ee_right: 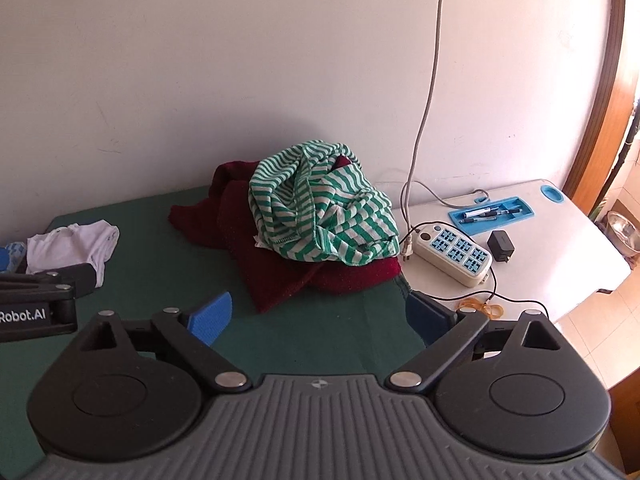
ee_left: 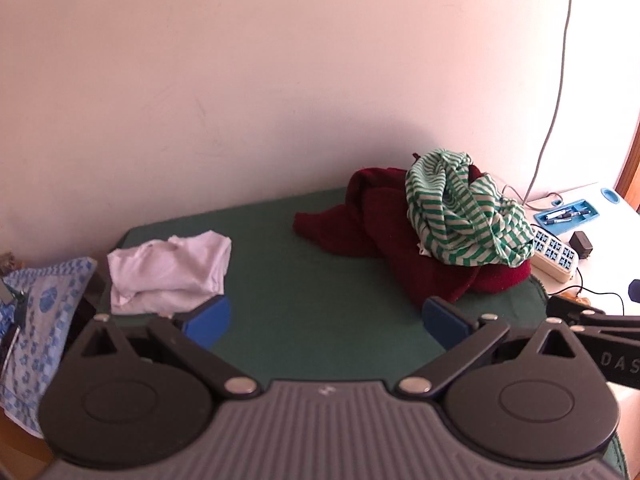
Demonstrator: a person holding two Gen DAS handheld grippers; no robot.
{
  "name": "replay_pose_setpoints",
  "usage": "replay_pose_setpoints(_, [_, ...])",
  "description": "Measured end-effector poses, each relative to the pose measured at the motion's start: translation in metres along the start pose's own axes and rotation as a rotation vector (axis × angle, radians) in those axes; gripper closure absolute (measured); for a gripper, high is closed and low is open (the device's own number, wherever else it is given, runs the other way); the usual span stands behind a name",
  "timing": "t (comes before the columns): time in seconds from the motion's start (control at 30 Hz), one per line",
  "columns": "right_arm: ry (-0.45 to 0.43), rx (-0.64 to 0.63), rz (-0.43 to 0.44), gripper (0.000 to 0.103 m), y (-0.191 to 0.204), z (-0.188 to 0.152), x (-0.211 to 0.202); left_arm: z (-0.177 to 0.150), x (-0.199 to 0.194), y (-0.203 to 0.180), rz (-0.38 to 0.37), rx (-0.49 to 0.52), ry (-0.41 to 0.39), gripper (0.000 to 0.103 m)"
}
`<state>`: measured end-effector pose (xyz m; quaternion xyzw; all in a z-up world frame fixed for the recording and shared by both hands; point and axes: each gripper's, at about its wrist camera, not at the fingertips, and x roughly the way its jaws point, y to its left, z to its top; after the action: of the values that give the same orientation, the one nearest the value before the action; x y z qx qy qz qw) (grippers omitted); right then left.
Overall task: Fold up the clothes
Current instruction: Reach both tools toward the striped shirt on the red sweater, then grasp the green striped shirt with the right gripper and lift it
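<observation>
Pale pink-white wall (ee_left: 280, 80) backs a desk covered by a dark green cloth (ee_left: 304, 264), and everything sits on or beside that cloth.

At the far left, off the cloth's edge, lies a blue-and-white patterned fabric (ee_left: 44, 320). Next to it, on the cloth's left part, is a crumpled white garment (ee_left: 168, 270), loosely bunched rather than folded. The left gripper (ee_left: 326, 320) hovers low over the bare green middle, its jaws wide apart with nothing between them; its left blue pad (ee_left: 210, 320) sits just in front of the white garment in the left wrist view.

Right of centre, against the wall, a dark red garment (ee_left: 372, 220) sprawls in a heap, and a green-and-white striped garment (ee_left: 460, 208) lies bunched on top of it, unfolded. The right gripper (ee_right: 320, 316) hangs over the cloth just in front of this pile, jaws likewise spread and empty.

Beyond the cloth's right edge the bare white desk top (ee_right: 560, 256) carries a cream power strip (ee_right: 454, 254) with blue sockets, touching the red garment's edge in the left wrist view. A small black adapter (ee_right: 502, 245) stands beside it, and a grey cable (ee_right: 428, 80) runs up the wall. Farther back rests a blue tray (ee_right: 492, 214) holding pens.
</observation>
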<state>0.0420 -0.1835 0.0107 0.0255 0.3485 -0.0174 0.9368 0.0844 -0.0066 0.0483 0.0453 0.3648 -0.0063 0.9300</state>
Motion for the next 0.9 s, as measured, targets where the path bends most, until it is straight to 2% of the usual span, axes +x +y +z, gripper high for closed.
replay_pose_setpoints(0.1, [0.01, 0.012, 0.004, 0.01, -0.014, -0.007, 0.015, -0.014, 0.022, -0.003, -0.021, -0.021, 0.048, 0.001])
replay_pose_setpoints(0.2, [0.042, -0.012, 0.013, 0.02, -0.025, -0.01, 0.038, -0.021, 0.038, -0.01, -0.008, 0.0, 0.072, 0.001])
replay_pose_setpoints(0.27, [0.04, -0.032, 0.008, 0.021, -0.03, -0.007, 0.052, -0.023, 0.042, -0.012, 0.001, 0.012, 0.07, 0.001])
replay_pose_setpoints(0.37, [0.029, -0.039, 0.016, 0.021, -0.032, 0.006, 0.078, -0.026, 0.047, -0.015, 0.014, 0.029, 0.068, 0.001])
replay_pose_setpoints(0.5, [0.018, -0.042, 0.03, 0.027, -0.019, 0.031, 0.12, -0.036, 0.051, -0.011, 0.028, 0.018, 0.089, 0.001])
replay_pose_setpoints(0.57, [0.011, -0.066, 0.006, 0.035, -0.007, 0.04, 0.141, -0.042, 0.05, -0.005, 0.044, 0.014, 0.103, 0.001])
replay_pose_setpoints(0.63, [0.006, -0.094, -0.008, 0.065, 0.003, 0.045, 0.159, -0.047, 0.048, 0.003, 0.072, 0.005, 0.113, 0.001])
replay_pose_setpoints(0.7, [0.027, -0.126, -0.036, 0.087, 0.012, 0.046, 0.174, -0.053, 0.046, 0.015, 0.107, -0.009, 0.119, 0.001])
replay_pose_setpoints(0.8, [0.04, -0.1, -0.007, 0.103, 0.012, 0.044, 0.176, -0.056, 0.042, 0.033, 0.152, -0.041, 0.116, 0.001])
replay_pose_setpoints(0.9, [-0.004, -0.102, 0.089, 0.103, 0.015, 0.038, 0.148, -0.054, 0.042, 0.045, 0.165, -0.071, 0.114, 0.001])
